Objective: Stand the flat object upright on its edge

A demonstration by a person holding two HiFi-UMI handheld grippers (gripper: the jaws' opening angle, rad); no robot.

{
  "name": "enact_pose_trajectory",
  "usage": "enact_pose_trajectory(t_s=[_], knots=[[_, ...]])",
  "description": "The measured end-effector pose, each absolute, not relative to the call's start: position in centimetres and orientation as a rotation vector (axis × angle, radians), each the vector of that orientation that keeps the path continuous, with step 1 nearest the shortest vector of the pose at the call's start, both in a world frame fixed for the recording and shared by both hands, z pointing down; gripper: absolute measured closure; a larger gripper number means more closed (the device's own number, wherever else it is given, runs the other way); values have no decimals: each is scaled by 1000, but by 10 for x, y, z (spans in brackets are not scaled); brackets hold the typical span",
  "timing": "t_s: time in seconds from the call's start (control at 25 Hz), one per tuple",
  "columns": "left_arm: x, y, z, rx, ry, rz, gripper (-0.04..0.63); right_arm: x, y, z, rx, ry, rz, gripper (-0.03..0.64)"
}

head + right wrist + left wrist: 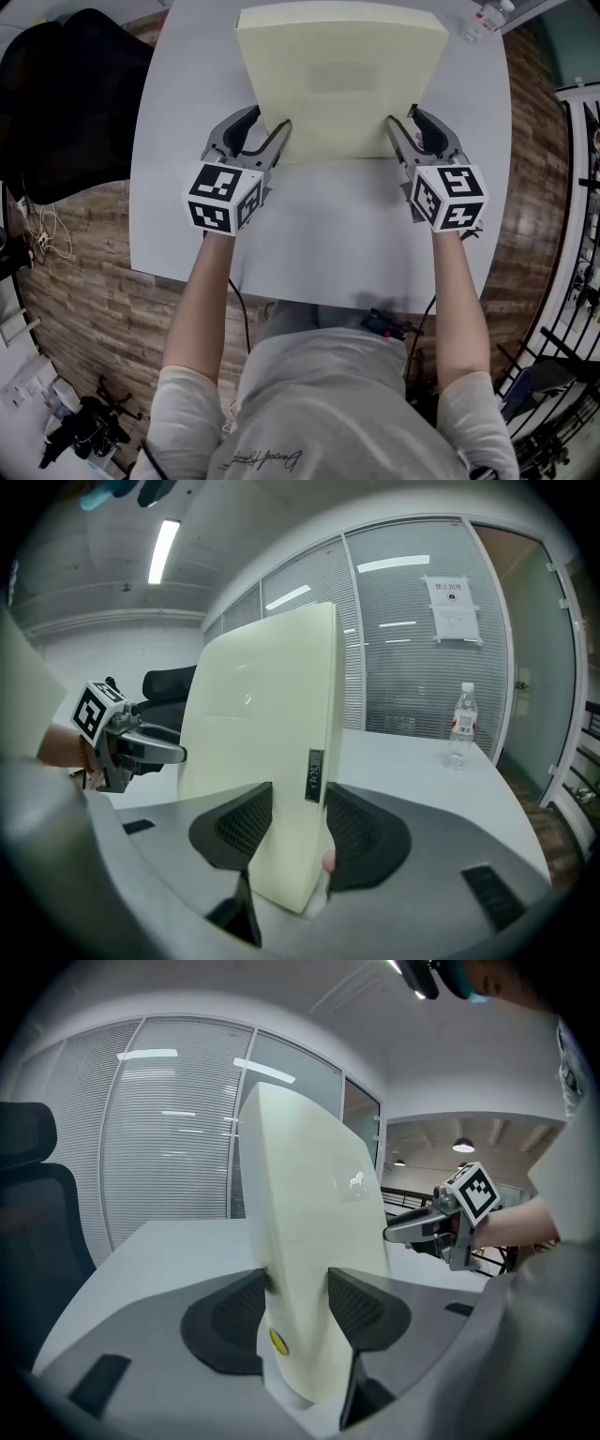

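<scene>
Head view: a cream pad (342, 84) is seen standing nearly upright on its lower edge near the middle of the white table (328, 234). Its lower left corner is clamped between the jaws of the left gripper (271, 116), and its lower right corner is pinched by the right gripper (403, 114). A water bottle (483, 19) is placed at the far right corner.
</scene>
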State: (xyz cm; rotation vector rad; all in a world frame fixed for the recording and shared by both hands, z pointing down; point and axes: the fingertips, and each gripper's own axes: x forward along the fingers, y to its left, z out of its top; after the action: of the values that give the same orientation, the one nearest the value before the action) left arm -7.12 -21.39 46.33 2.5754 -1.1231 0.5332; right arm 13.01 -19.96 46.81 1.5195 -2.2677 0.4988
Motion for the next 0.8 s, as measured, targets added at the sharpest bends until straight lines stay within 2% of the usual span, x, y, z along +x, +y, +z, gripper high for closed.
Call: enact_pose_trajectory(t_s=[0.8], knots=[[-71,-205,465,2602,-1187,514,374,131,-191,467,1528,-2272,469,422]])
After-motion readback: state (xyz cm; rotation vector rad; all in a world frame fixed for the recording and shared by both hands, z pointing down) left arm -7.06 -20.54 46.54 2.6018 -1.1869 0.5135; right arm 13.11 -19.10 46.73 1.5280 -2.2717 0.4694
